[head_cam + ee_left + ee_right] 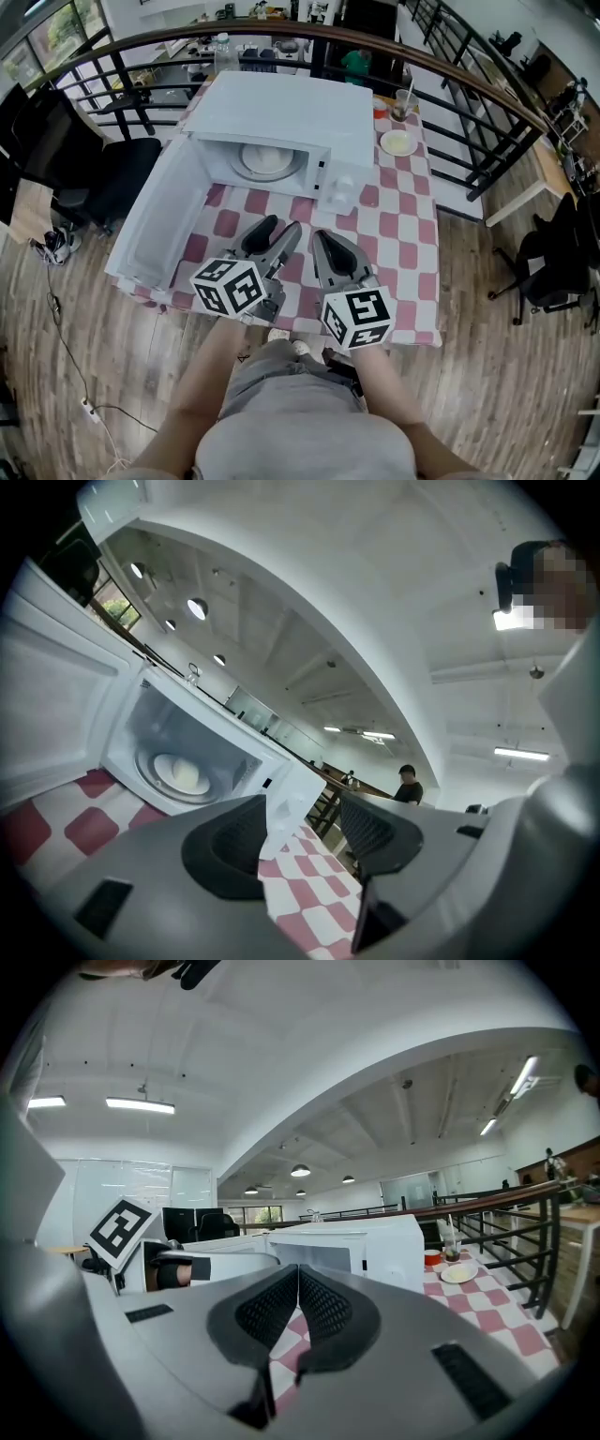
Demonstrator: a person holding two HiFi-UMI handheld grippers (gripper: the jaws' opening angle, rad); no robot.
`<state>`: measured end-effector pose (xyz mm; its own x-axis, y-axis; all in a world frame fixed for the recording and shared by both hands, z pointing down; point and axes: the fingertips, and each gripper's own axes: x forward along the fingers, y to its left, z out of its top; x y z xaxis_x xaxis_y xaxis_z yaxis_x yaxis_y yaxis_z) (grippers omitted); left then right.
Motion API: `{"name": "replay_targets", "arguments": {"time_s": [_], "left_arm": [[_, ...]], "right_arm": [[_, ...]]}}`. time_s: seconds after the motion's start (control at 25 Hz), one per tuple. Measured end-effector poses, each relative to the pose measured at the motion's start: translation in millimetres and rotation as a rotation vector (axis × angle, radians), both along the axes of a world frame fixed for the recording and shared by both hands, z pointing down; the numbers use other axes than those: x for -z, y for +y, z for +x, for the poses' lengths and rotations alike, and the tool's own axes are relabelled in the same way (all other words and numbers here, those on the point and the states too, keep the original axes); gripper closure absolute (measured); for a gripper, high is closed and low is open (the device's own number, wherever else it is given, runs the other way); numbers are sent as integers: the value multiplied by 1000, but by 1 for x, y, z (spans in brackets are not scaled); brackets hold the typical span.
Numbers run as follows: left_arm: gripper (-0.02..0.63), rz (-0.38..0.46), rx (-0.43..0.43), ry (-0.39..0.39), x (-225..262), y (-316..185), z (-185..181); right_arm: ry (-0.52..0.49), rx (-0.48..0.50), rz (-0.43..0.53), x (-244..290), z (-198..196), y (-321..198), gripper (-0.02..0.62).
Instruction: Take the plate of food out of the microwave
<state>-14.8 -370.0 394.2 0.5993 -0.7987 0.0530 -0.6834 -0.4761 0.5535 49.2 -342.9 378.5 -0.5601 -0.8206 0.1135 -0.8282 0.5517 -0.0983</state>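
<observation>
Head view: microwave [281, 117] on bench [403, 225], door open, plate of food [269, 160] inside.
Left gripper [281, 229] fingers wide apart, empty; right gripper [324, 238] fingers closed together, empty.

The head view looks steeply down from above the person onto the checked counter [405, 214], with the microwave [281, 117] just beyond both claws. The left gripper view sits low and rolled behind the left claw [305, 832], near the microwave's open front, which lies ahead to that claw's left. The right gripper view looks level past the right claw [298, 1288], with the same microwave ahead.
</observation>
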Motion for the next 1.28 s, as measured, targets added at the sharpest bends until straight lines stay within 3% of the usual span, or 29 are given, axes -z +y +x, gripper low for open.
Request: {"name": "replay_targets", "arguments": {"time_s": [0.08,0.2,0.4,0.64,0.8,1.08,1.28], "left_arm": [[373,-26,-32,1,-10,-7,-2],[373,-60,-31,65,-20,-21,-12],[394,-138,48,201,-37,-44,-39],[392,-201,120,261,-56,-69,-59],[318,-275,170,317,-73,-92,-69],[318,-433,251,447,-118,-127,-80],[318,-468,323,486,-138,-147,-91]], "right_arm": [[-1,-10,-6,-1,0,-5,569],[0,-21,-16,-5,-2,-14,569],[-1,-25,-31,-13,-15,-29,569],[18,-17,-49,-34,-34,-45,569],[28,-14,-61,-45,-48,-56,569],[25,-19,-85,-65,-60,-72,569],[29,-18,-95,-78,-65,-80,569]]}}
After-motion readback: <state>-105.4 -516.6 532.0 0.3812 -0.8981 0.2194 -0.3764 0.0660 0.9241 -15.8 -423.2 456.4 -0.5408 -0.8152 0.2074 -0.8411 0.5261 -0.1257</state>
